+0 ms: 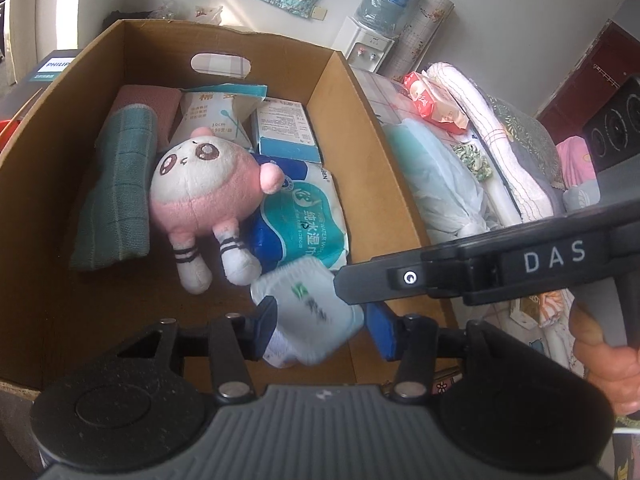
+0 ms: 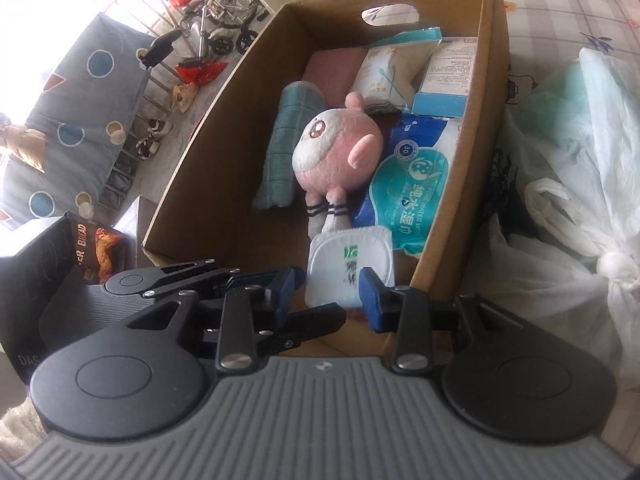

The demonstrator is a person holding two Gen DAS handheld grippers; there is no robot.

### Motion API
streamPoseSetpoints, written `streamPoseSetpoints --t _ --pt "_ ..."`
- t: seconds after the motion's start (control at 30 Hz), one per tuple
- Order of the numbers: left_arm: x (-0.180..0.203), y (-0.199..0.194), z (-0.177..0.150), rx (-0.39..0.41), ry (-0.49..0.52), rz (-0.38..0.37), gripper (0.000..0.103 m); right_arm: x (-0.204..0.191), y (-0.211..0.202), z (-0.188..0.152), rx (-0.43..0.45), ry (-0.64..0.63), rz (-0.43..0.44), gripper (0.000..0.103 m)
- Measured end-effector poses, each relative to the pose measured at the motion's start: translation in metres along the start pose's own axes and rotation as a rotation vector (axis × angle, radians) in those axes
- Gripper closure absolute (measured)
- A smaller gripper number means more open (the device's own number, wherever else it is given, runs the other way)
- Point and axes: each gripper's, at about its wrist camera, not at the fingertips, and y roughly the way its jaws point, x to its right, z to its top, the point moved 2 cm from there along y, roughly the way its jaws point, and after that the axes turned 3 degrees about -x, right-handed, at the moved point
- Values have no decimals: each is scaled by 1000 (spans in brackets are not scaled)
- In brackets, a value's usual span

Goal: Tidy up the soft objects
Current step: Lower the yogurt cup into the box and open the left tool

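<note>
A cardboard box (image 1: 372, 152) holds a pink plush toy (image 1: 208, 184), a green folded cloth (image 1: 116, 192), a pink cloth (image 1: 148, 98), a blue wet-wipes pack (image 1: 308, 216) and cotton-swab packs (image 1: 216, 116). A small white tissue pack (image 1: 308, 312) sits between the fingers of my left gripper (image 1: 320, 328) above the box's near right corner; the jaws look slightly apart from it and the pack is blurred. The same pack (image 2: 352, 268) also lies between the fingers of my right gripper (image 2: 326, 294), which stand close on both its sides. The box (image 2: 488, 92) and plush (image 2: 340, 152) show in the right wrist view.
To the right of the box lie tied white plastic bags (image 2: 580, 184), a pale bag (image 1: 436, 176), a red tissue pack (image 1: 428, 100) and folded bedding (image 1: 488, 132). A water dispenser (image 1: 372, 36) stands behind. A black box (image 2: 36, 280) and bread packet (image 2: 100, 248) sit left.
</note>
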Motion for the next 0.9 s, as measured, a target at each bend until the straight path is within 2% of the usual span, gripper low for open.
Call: streamPoseSetpoints --t 0.23,0.43,0.57,0.7,0.87,0.9 --pt "0 -8 -1 7 12 -11 50 7 -14 4 58 27 36 67" --pt "-10 -11 4 -1 -37 17 42 30 -38 -5 179 132 123 66" --pt "-19 3 8 -78 -96 28 34 56 -55 -23 265 226 173 64" --pt "-32 23 10 -169 -199 -19 34 81 -68 -42 332 308 201 63" --pt "-33 43 10 -260 -255 -64 39 106 -78 -61 390 387 212 62" --pt "-31 45 9 -270 -265 -72 37 110 -80 -65 400 397 214 62"
